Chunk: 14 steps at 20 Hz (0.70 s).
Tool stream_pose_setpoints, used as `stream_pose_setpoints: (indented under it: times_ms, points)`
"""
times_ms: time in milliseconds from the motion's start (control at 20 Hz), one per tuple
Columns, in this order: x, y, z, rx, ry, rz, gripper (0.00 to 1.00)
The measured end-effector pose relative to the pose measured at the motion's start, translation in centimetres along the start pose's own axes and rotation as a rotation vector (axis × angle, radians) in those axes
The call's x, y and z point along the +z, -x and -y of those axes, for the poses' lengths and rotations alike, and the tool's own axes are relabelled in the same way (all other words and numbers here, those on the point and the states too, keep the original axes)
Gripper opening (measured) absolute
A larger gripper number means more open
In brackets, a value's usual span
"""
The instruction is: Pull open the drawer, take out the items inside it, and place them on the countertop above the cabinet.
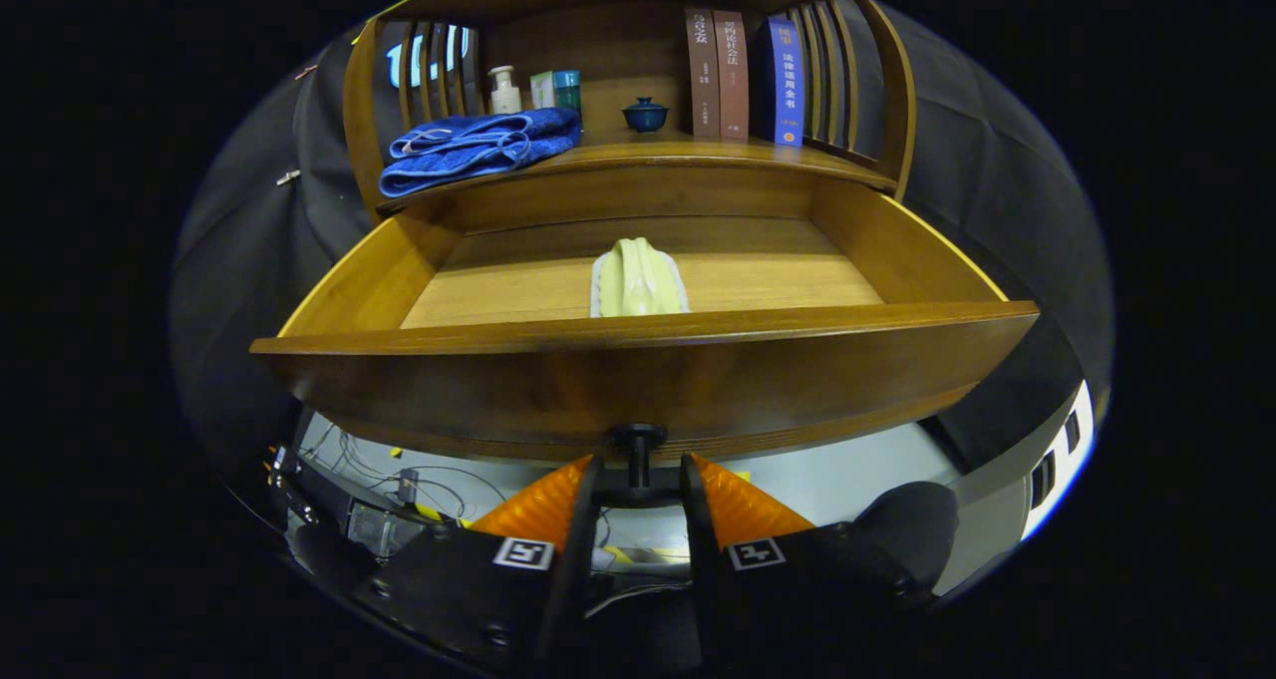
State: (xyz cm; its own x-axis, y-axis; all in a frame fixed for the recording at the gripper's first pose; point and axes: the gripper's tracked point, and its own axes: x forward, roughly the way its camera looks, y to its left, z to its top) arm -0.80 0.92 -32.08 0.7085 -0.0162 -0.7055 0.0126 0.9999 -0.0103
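Inside, the open drawer [638, 345] holds a green cloth [638, 278]; tongs [639, 475] straddle its knob [638, 455].

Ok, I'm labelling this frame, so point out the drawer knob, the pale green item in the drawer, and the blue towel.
drawer knob [638, 455]: gripper view, on its dark stem, between the fingers.
pale green item [638, 280]: gripper view, on its middle ridge.
blue towel [478, 149]: gripper view, on its folded top, on the countertop.

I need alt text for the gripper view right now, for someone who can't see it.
The wooden drawer stands pulled open, with the gripper closed on its dark knob, one finger on each side. A pale green cloth lies inside. On the countertop above sit a blue towel, a small blue cup and books.
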Motion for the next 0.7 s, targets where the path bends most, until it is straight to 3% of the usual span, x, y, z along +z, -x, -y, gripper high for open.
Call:
stream_pose_setpoints:
  times_ms: [150,400,700]
  points:
    - [-0.1,0.8,0.9,-0.037,0.048,-0.007,1.00]
    - [3.1,5.6,1.6,-0.032,0.018,0.064,1.00]
    - [15.6,6.6,0.6,0.008,0.015,0.242,1.00]
